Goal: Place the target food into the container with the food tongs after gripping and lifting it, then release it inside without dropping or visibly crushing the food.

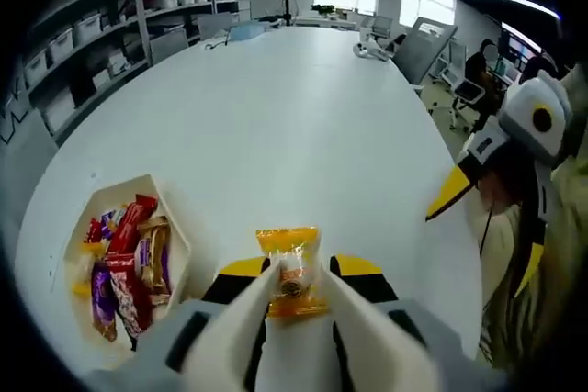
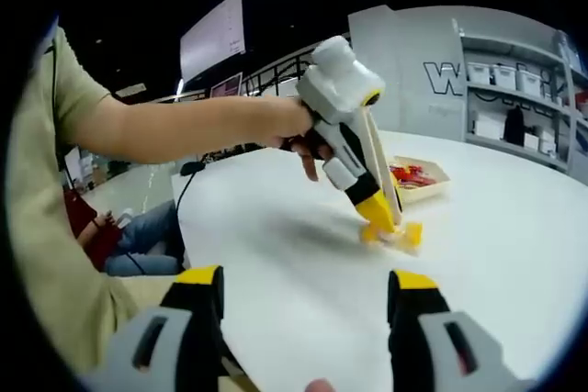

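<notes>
A yellow-orange wrapped snack (image 1: pixel 290 273) lies on the white table (image 1: pixel 303 126), between the tips of the cream food tongs (image 1: pixel 246 319). My left gripper (image 1: pixel 299 268) is shut on the tongs. In the right gripper view a hand holds that left gripper (image 2: pixel 378 213) tilted down, with the tongs (image 2: pixel 378 158) reaching the snack (image 2: pixel 407 234). I cannot tell whether the snack touches the table. The shallow cream container (image 1: pixel 175 227) with several wrapped snacks sits just left of it. My right gripper (image 2: pixel 303 286) stands open and holds nothing, well back from the snack.
The right gripper (image 1: pixel 452 192) hangs over the table's right edge, beside the person's sleeve. Shelves with bins (image 1: pixel 83 34) line the far left wall. The container (image 2: pixel 432 192) lies behind the tongs. A seated person (image 2: pixel 138 236) is beyond the table edge.
</notes>
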Action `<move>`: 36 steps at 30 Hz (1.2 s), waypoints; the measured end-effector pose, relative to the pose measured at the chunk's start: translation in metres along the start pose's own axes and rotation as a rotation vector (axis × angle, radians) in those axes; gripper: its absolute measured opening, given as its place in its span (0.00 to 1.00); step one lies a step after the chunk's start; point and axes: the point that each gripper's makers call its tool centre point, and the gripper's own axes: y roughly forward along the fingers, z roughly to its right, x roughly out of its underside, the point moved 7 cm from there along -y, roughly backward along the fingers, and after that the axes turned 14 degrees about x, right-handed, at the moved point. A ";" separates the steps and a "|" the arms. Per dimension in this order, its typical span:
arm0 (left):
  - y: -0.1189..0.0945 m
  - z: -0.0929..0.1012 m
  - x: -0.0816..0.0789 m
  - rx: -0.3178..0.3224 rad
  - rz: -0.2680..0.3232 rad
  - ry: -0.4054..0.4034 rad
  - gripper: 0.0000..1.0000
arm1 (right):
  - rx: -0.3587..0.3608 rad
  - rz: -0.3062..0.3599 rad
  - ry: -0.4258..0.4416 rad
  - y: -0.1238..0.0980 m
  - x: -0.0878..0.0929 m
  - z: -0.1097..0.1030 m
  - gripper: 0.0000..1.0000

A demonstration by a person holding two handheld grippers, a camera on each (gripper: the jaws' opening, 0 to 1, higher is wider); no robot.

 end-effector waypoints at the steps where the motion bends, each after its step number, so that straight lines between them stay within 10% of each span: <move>1: -0.001 0.002 0.001 0.000 -0.004 0.001 0.24 | 0.000 0.001 0.000 0.000 0.000 0.000 0.71; 36: -0.042 0.043 0.055 -0.044 0.055 -0.010 0.25 | -0.008 0.003 0.001 0.001 -0.001 -0.002 0.70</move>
